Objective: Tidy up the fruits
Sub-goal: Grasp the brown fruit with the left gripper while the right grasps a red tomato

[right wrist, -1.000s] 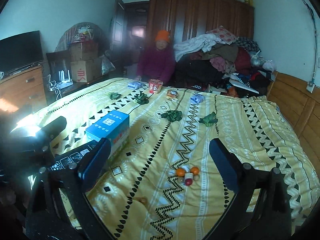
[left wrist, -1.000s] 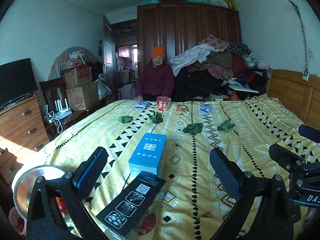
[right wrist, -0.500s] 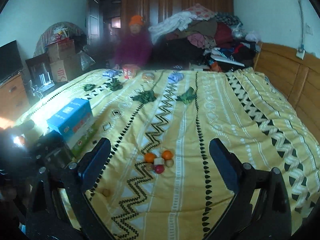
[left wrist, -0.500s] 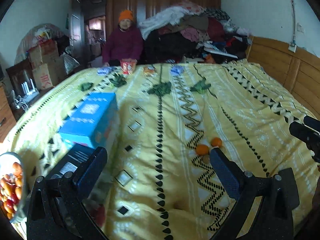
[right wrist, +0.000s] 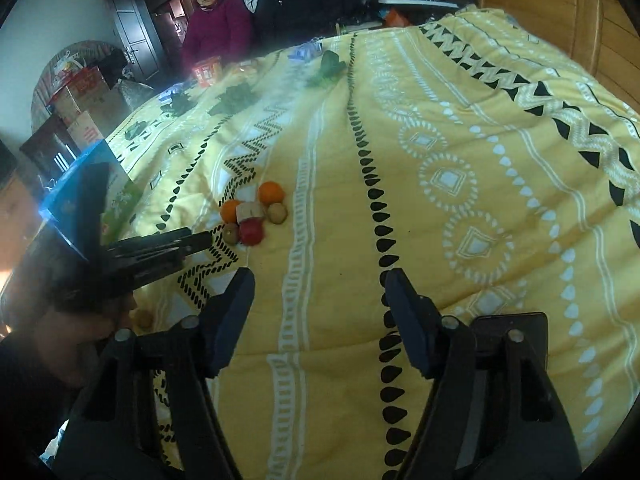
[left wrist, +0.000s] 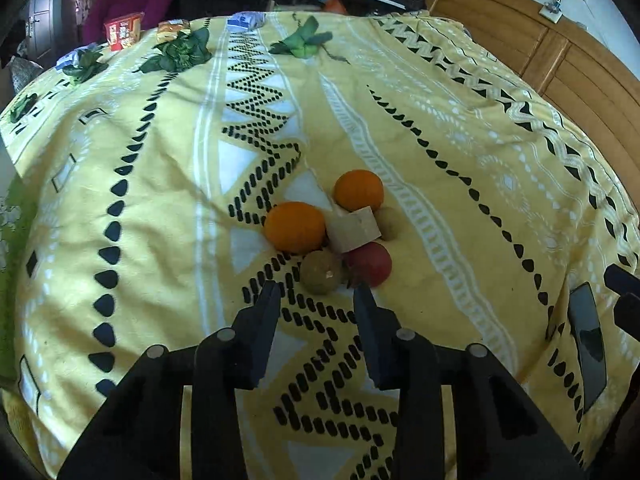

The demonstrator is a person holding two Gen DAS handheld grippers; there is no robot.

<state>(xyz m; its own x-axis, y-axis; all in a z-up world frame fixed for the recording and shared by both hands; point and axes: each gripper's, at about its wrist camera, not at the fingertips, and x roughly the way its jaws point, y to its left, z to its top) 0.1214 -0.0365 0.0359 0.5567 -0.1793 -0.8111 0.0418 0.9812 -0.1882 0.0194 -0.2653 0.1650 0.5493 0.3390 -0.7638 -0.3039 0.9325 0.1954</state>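
A small heap of fruit lies on the yellow patterned bedspread (left wrist: pixel 440 128): two oranges (left wrist: pixel 295 226) (left wrist: pixel 359 191), a red apple (left wrist: pixel 370 263), a brownish-green round fruit (left wrist: pixel 321 272), a tan one (left wrist: pixel 390 222) and a beige block (left wrist: pixel 354 229). My left gripper (left wrist: pixel 316 294) points down at the heap with its jaws closing. The brownish-green fruit sits just ahead of the tips and no pad presses on it. My right gripper (right wrist: pixel 319 278) hovers over bare bedspread to the right of the heap (right wrist: pixel 252 216), its jaws closing on nothing. One more small fruit (right wrist: pixel 144 319) lies by the left hand.
A blue box (right wrist: pixel 80 184) stands left of the heap. Leafy greens (left wrist: pixel 182 52) (left wrist: pixel 302 42) and snack packets (left wrist: pixel 124 36) lie along the far edge, where a person in a purple coat (right wrist: pixel 218 20) sits. A wooden headboard (left wrist: pixel 560 52) bounds the right side.
Both grippers have dropped toward the bedspread and tilted down. The fruit heap now lies right in front of the left gripper. Both pairs of jaws stand narrower than before.
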